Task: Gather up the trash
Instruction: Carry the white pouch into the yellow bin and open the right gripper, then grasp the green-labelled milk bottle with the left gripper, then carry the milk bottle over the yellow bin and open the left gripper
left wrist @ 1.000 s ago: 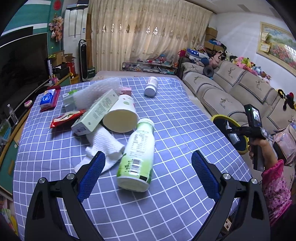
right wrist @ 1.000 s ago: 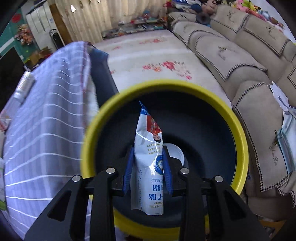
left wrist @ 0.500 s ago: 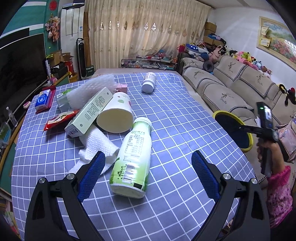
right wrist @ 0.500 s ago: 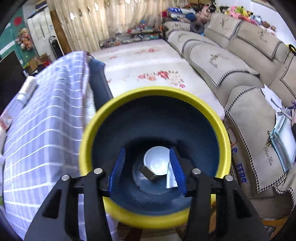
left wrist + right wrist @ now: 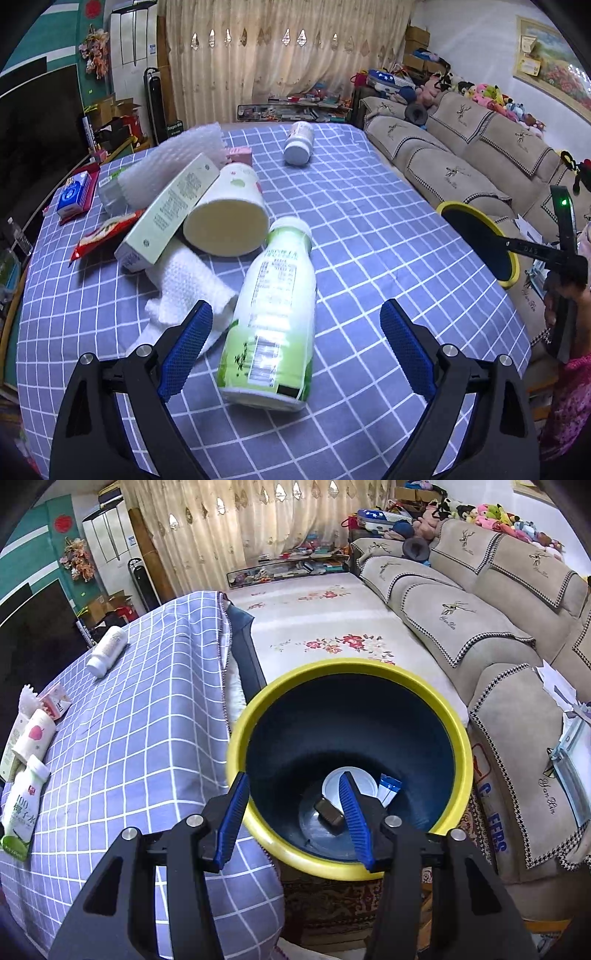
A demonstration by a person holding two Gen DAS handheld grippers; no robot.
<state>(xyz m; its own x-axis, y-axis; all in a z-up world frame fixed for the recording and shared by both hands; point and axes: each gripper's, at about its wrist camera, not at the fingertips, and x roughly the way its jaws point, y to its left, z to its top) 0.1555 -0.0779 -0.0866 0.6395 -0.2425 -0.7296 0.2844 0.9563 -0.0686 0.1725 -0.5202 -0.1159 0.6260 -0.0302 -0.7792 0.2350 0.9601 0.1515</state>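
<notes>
Blue-and-white checked cloth covers the counter [image 5: 369, 229], which carries the remaining trash. Count on the counter: two bottles, one paper cup, two cartons, one red wrapper, one white tissue, one sheet of white foam netting.

Green-and-white bottle [image 5: 273, 317] lies on its side, cap pointing away, between the fingers of the left claw [image 5: 295, 350]. Left claw stands wide apart; neither pad touches the bottle. Small white bottle [image 5: 298, 143] lies alone at the far end. Paper cup [image 5: 229, 218] lies on its side, mouth toward the camera, touching the long pale-green carton [image 5: 170, 214]. White tissue [image 5: 184, 291] lies under the cup and beside the left pad.

Yellow-rimmed bin [image 5: 347, 764] stands on the floor just beside the counter edge. Contents visible: one white disc, one dark block, one blue-and-white packet [image 5: 388, 789].

Right claw [image 5: 291, 819] hangs above the bin, fingers apart, nothing between them.
</notes>
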